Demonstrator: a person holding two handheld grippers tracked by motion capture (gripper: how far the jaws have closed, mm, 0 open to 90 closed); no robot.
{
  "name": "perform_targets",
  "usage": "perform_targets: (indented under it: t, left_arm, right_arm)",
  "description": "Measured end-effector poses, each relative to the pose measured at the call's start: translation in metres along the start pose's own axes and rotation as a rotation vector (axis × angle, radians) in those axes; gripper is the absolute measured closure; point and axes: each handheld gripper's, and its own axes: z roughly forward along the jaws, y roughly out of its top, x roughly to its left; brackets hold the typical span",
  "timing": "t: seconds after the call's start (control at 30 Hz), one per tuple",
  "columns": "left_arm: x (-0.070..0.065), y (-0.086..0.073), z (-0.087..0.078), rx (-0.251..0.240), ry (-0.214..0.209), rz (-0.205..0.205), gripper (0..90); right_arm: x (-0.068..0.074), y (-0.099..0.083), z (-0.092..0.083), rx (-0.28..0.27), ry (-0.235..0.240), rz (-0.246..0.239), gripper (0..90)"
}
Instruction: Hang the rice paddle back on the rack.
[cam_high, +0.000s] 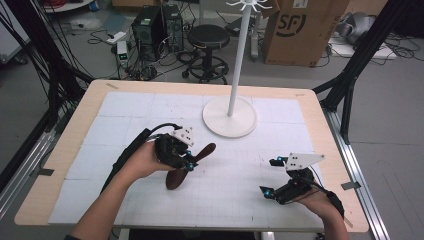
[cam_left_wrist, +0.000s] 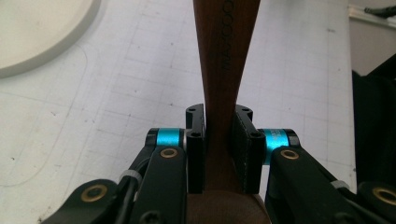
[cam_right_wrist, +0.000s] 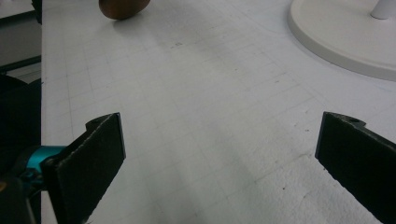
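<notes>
White gridded mat (cam_high: 150, 112) on table (cam_high: 85, 107)

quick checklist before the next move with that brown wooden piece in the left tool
1. Grip: left tool is shut on the wooden piece, pads on both sides of its narrow middle. ok
2. Piece off the table: one end angles down toward the mat; whether it touches, cannot tell.
3. Path to the white stand: open mat between piece and round base. ok
4. Right tool: jaws wide apart, nothing between them, low over the mat at the near right. ok
5. Room between the two tools: well apart. ok
</notes>
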Motion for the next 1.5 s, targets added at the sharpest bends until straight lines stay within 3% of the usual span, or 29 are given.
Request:
perform_targets:
  t: [0.43,0.57,0.77,0.87,1.0,1.2,1.33,1.5]
  left_arm:
    - [0.005,0.000,-0.015,-0.085,0.036,-0.035,77.4]
    - [0.008,0.000,-0.021,-0.134,0.030,-0.056,77.4]
    - [0.012,0.001,-0.030,-0.155,0.033,-0.083,77.5]
    - [0.013,0.003,-0.035,-0.194,0.028,-0.099,77.5]
    - [0.013,0.009,-0.044,-0.217,0.039,-0.096,77.5]
    - [0.015,0.016,-0.057,-0.327,0.037,-0.117,77.5]
    - [0.016,0.021,-0.062,-0.353,0.046,-0.112,77.5]
    - [0.017,0.028,-0.069,-0.424,0.057,-0.112,77.5]
  right_arm:
    - [0.000,0.000,0.001,0.003,0.001,0.002,0.4]
    - [0.000,0.000,0.001,0.006,0.001,0.001,0.4]
    - [0.000,0.000,0.002,0.006,0.004,-0.001,0.4]
    - [0.000,0.000,0.002,0.004,0.004,-0.002,0.4]
    - [0.000,0.000,0.003,0.008,0.005,0.002,0.4]
    - [-0.001,0.000,0.004,0.008,0.006,-0.003,0.4]
    - [0.000,0.000,0.004,0.010,0.009,0.002,0.5]
    - [-0.001,0.000,0.004,0.006,0.007,-0.003,0.4]
